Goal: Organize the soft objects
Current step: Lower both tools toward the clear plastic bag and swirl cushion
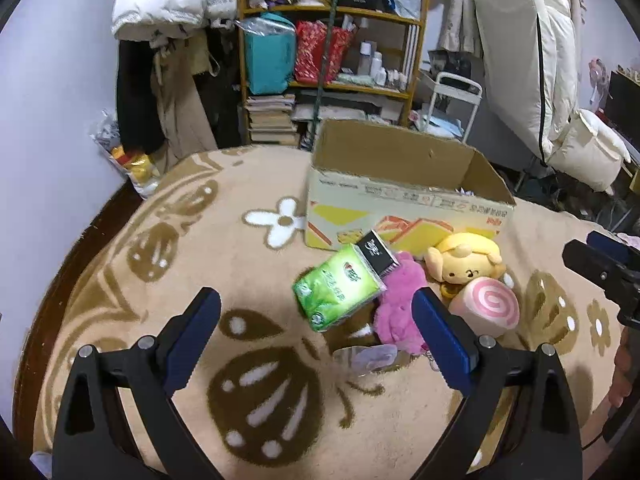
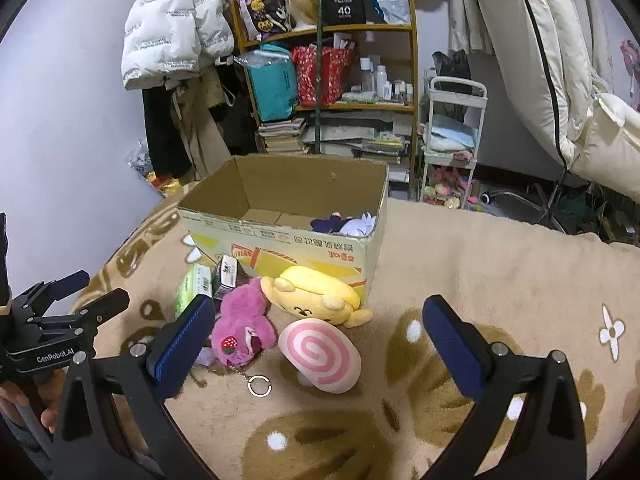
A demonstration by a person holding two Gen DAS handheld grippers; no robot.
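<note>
An open cardboard box stands on a beige patterned blanket, with a dark blue and white soft toy inside at its right end. In front of the box lie a green tissue pack, a small black pack, a pink plush bear, a yellow plush and a pink swirl roll cushion. My left gripper is open, just short of the tissue pack and bear. My right gripper is open around the swirl cushion area, holding nothing.
A crumpled clear wrapper and a key ring lie near the bear. Beyond the blanket stand a cluttered wooden shelf, hanging coats, a white trolley and a folded mattress. A hand holds the left gripper.
</note>
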